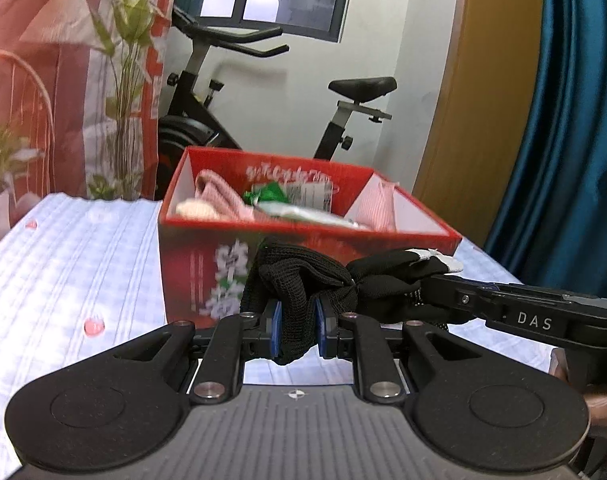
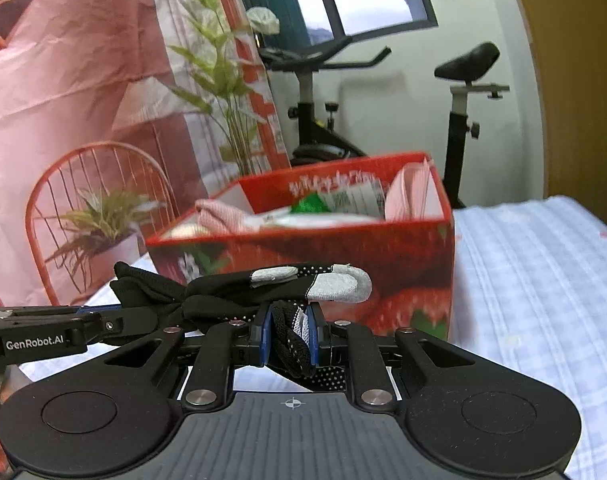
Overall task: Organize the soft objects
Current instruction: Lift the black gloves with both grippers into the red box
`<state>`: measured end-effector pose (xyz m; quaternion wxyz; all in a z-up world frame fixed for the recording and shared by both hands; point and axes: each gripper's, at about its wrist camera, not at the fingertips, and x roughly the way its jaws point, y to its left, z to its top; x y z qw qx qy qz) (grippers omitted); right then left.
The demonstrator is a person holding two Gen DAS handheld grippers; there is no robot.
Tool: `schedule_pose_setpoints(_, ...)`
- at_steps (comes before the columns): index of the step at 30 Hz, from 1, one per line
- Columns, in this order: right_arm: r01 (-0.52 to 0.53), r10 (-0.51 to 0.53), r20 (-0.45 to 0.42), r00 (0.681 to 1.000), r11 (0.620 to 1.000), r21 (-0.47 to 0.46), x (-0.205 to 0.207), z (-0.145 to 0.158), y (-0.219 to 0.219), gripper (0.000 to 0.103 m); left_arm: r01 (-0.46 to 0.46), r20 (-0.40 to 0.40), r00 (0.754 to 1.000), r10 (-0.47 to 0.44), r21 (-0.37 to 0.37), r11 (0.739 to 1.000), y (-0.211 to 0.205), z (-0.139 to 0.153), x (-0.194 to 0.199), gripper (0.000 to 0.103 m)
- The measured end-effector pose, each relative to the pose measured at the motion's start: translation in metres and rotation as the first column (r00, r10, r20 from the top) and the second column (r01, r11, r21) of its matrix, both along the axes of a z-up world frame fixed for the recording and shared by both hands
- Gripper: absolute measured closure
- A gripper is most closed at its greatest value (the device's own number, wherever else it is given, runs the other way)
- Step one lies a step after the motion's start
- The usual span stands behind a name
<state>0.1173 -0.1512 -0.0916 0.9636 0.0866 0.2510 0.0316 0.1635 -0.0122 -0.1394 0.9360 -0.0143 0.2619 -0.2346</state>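
Both grippers clamp one black glove (image 1: pixel 303 280): the left gripper (image 1: pixel 297 330) has its jaws narrow on the mesh cuff end, the right gripper (image 2: pixel 289 334) is pinched the same way on the dotted palm fabric near the grey fingertips (image 2: pixel 339 286). The glove hangs stretched between them, clear of the blue-checked bedsheet (image 1: pixel 83 264), just on the near side of the red strawberry box (image 2: pixel 383 276). The box already holds pink cloth (image 1: pixel 219 196), a green-and-white packet (image 1: pixel 287 200) and more pink fabric (image 2: pixel 411 192) against its right wall. Step in hand, as I read it: lift and carry the glove over the near rim. To do it well, keep both grips tight and the two ends level so the middle doesn't sag onto the box edge, clear the rim fully before going forward, then aim for the open gap mid-box. Release both ends together; a one-sided drop likely leaves the glove draped over the wall.
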Motion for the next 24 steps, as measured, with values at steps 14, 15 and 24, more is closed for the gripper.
schedule_pose_setpoints(14, -0.003, 0.004, 0.095, 0.995, 1.000, -0.012, 0.054, 0.060, -0.014, 0.087, 0.021, 0.013, 1.000, -0.020, -0.050, 0.999, -0.007, 0.043, 0.060, 0.085)
schedule_pose_setpoints(15, -0.002, 0.004, 0.095, 0.995, 1.000, -0.021, 0.061, 0.062, -0.015, 0.087, 0.017, 0.006, 1.000, -0.017, -0.048, 0.999, -0.007, 0.043, 0.068, 0.085)
schedule_pose_setpoints(24, 0.032, -0.031, 0.015, 0.999, 0.998, -0.057, 0.133, 0.054, -0.021, 0.087, -0.018, -0.070, 0.997, 0.019, 0.015, 1.000, -0.023, 0.037, 0.137, 0.084)
